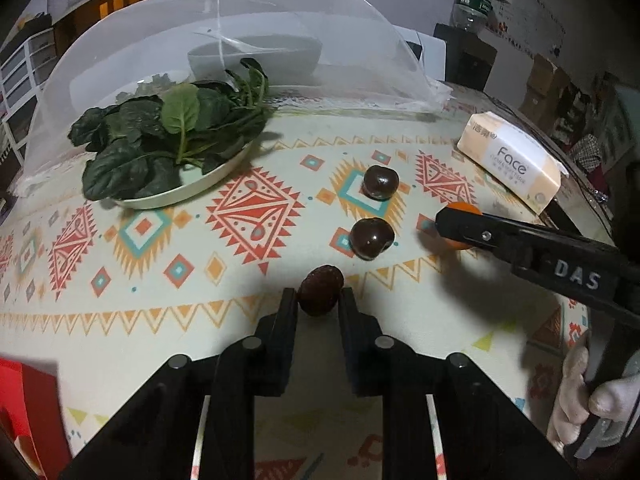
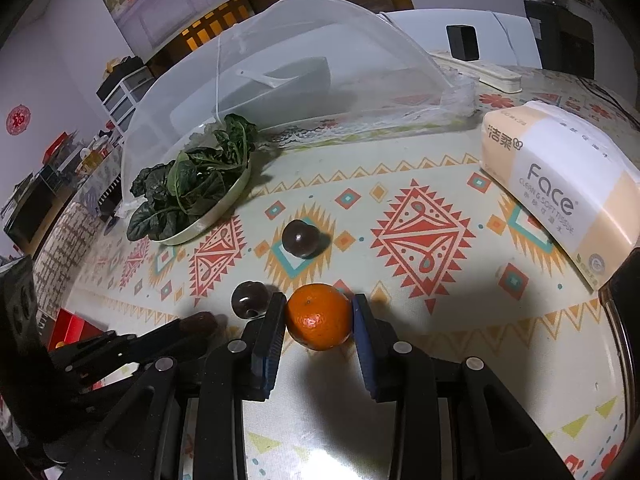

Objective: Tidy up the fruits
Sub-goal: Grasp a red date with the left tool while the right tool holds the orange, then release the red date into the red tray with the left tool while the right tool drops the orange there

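Orange skin bulges between our right gripper (image 2: pixel 319 312), clamped on the tangerine (image 2: pixel 319 317) toward the table's (image 2: pixel 440 320) near edge. Our left gripper (image 1: pixel 319 300) pinches the wrinkled date (image 1: pixel 321 290) nearby. We judge that squeezing harder could bruise either, and lifting carelessly might nudge the dark round fruit (image 2: pixel 251 299) rolling.

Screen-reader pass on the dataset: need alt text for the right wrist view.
The right gripper is shut on an orange on a patterned tablecloth. Two dark round fruits lie beyond it, with a plate of leafy greens and a tissue pack farther back.
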Demonstrator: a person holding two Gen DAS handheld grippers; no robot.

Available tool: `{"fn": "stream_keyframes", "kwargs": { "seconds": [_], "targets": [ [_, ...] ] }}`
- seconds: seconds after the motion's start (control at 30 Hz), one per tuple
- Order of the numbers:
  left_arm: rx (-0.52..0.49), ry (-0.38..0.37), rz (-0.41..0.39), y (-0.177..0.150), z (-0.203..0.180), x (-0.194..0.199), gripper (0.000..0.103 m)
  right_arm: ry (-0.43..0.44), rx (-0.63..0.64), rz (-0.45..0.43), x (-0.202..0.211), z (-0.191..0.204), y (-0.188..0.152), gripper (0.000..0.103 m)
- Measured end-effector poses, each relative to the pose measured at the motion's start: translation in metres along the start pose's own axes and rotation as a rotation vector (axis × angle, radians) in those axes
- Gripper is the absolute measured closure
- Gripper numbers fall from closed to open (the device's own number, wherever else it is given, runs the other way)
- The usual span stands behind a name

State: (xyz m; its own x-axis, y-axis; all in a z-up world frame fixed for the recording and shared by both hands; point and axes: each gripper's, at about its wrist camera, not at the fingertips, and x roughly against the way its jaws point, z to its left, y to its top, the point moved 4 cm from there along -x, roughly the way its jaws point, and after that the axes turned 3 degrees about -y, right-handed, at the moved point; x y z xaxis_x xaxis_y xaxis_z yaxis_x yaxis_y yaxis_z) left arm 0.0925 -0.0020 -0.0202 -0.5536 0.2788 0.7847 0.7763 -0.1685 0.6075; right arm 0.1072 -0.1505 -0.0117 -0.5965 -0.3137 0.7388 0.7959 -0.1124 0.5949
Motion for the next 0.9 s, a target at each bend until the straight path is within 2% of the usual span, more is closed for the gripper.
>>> {"fn": "stream_keyframes", "kwargs": {
  "seconds": [0.27, 0.43, 0.53, 0.67, 0.9],
  "targets": [
    [0.075, -0.018, -0.054, -0.017, 0.015, 0.044, 0.083, 0.017, 0.004, -0.010, 0.003, 0.005, -0.001, 0.068],
    [0.169, -0.036, -0.120, -0.042, 0.038, 0.091, 0.083, 0.047, 0.024, -0.024, 0.010, 0.016, -0.003, 0.068],
    [0.213, -0.021, -0.159, -0.059, 0.056, 0.121, 0.083, 0.054, 0.051, -0.045, 0.017, 0.028, -0.006, 0.068],
    [0.275, 0.009, -0.223, -0.081, 0.086, 0.164, 0.083, 0.081, 0.074, -0.043, 0.030, 0.052, -0.014, 0.068],
    [0.455, 0.029, -0.301, -0.134, 0.154, 0.219, 0.083, 0.213, 0.108, 0.010, 0.052, 0.118, -0.037, 0.068]
  ]
}}
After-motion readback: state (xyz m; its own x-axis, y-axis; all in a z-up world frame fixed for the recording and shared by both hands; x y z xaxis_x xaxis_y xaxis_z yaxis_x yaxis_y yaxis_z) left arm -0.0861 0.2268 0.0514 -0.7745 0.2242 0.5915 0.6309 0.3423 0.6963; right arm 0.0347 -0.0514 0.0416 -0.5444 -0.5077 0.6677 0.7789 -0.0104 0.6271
